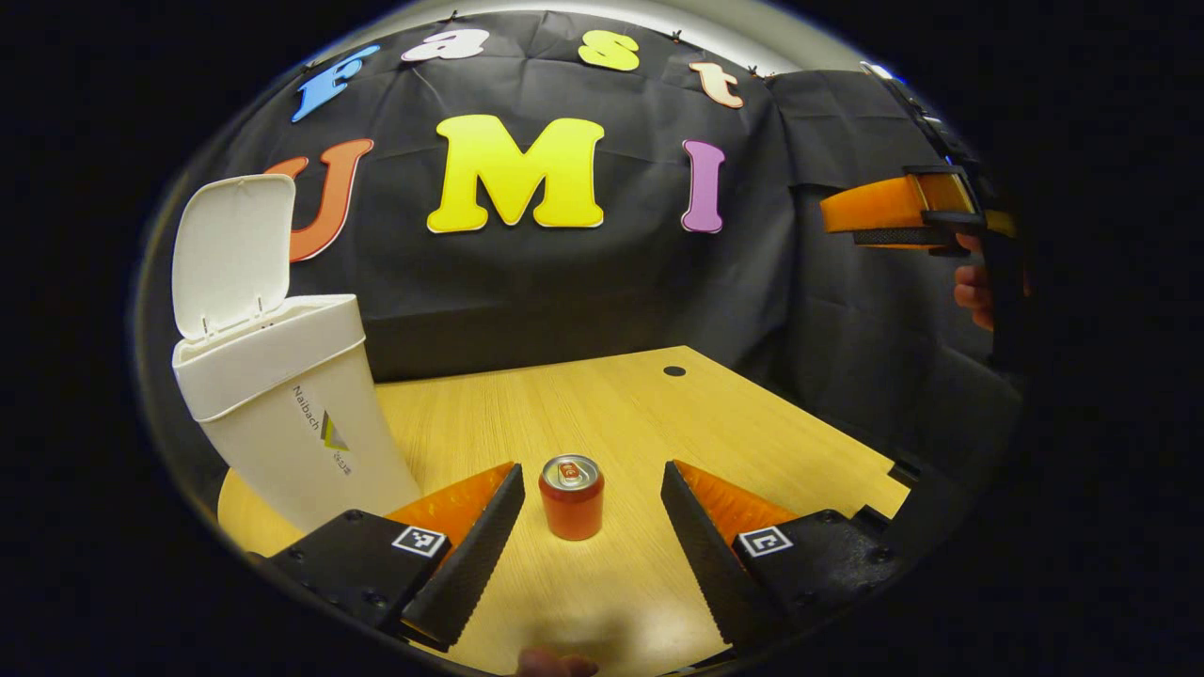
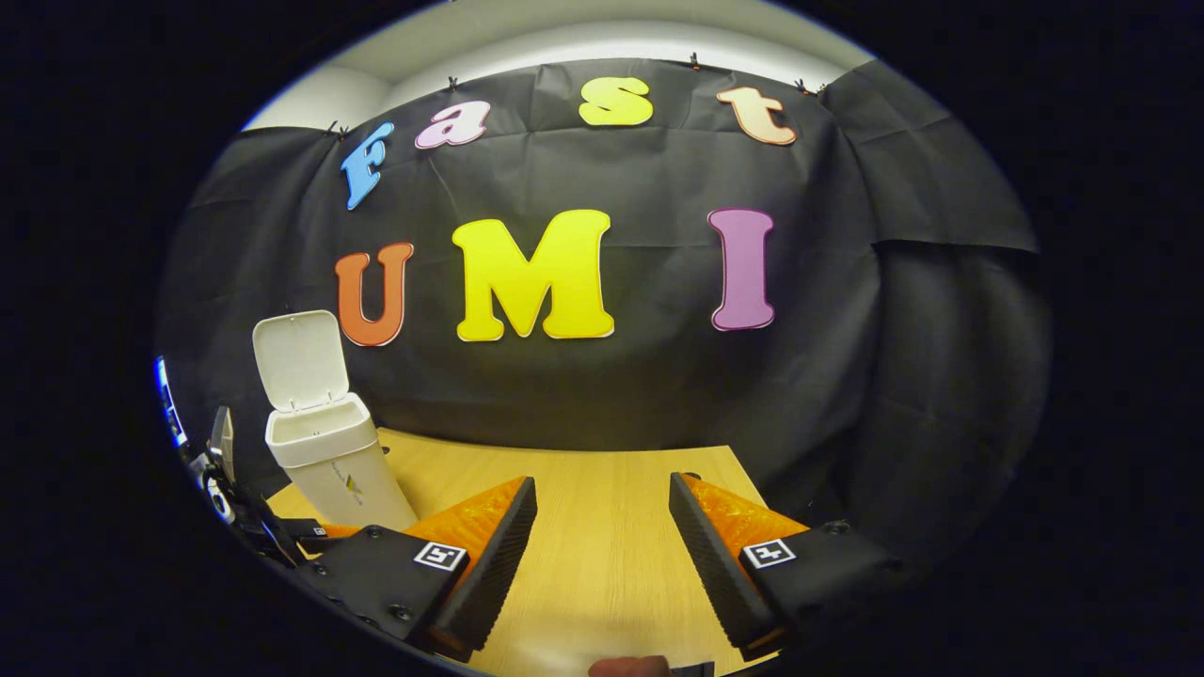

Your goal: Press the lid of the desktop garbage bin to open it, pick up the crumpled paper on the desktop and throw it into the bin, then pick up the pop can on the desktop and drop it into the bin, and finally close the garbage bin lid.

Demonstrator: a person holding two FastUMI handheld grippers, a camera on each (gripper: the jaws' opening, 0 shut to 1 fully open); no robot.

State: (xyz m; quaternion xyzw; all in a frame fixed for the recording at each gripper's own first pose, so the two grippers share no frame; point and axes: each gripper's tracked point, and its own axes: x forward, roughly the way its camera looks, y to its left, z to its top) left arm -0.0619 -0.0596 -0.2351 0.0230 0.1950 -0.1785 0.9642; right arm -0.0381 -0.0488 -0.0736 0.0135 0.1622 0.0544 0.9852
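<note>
Garbage bin stands at the left of the left gripper view, a tall white plastic body that tapers toward its base, smooth and matt, with a printed mark on its side; its flat lid is swung up on a rear hinge, so the mouth is open. In the right gripper view the same bin shows farther off, lid up, on the pale wood-grain desktop. No crumpled paper lies on the visible desk, so I judge the can to be the step in hand.

Pop can stands upright on the desktop, just ahead of the left gripper and centred in the gap between its spread fingers – not yet touched. It is a short orange-red cylinder with a bright metal top and pull tab; thin, slick walls that will likely dent or slip under a hard squeeze.

To do this well: advance level until the ribbed pads flank the can's middle, close gently, lift straight, carry left over the open mouth, and release low so it does not bounce off the rim.

Right gripper hovers over bare desk with fingers spread and empty – it also shows at the right edge of the left gripper view, held by a hand
</note>
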